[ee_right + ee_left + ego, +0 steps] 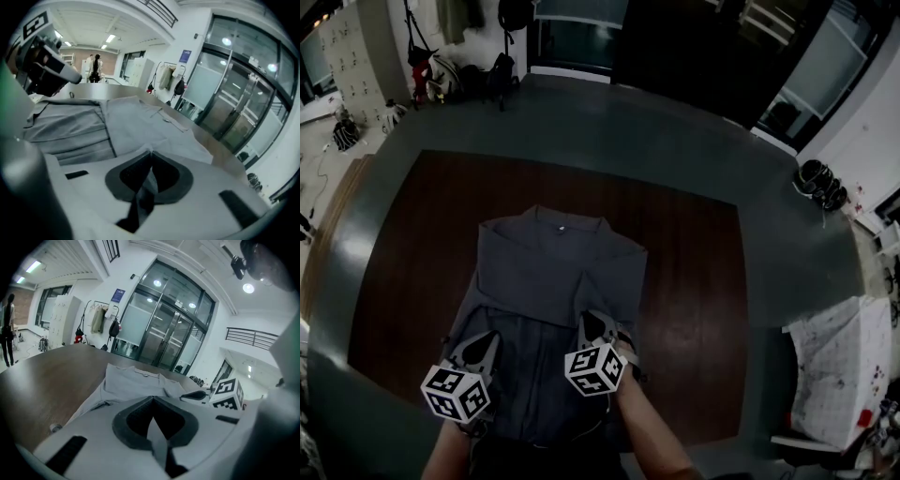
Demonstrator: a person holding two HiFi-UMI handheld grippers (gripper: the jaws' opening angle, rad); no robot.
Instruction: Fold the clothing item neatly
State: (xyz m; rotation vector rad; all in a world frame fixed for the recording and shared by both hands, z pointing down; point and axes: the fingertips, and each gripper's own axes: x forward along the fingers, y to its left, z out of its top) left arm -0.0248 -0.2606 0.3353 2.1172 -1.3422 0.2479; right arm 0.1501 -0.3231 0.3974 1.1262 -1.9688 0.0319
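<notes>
Garment (553, 272): grey, collared, lying flat on the dark brown table (694, 281). In the head view it runs from the table's centre down to the near edge at 6 o'clock. The collar (562, 223) with its small button is at the garment's 12 o'clock end. The upper part shows overlapping layers with diagonal fold lines; the lower part reads darker.

Left gripper (492, 337): at 7 o'clock of the garment, on its near left portion. In the left gripper view the jaws are closed together (152, 399), with a thin light sliver of fabric pinched between them. Garment (136, 380) stretches ahead towards 12 o'clock, and the right gripper (201, 393) lies at 3 o'clock, just beside.

Right gripper (589, 317): at 5 o'clock of the garment's middle, over the cloth. In the right gripper view the jaws are closed (151, 153) on a narrow strip of fabric that hangs between them. Garment (140, 126) spreads ahead, with pleat-like folds at 9 o'clock. Left gripper (47, 70) shows at 10 o'clock.

Background: glass doors (164, 333) beyond the table's far side.
</notes>
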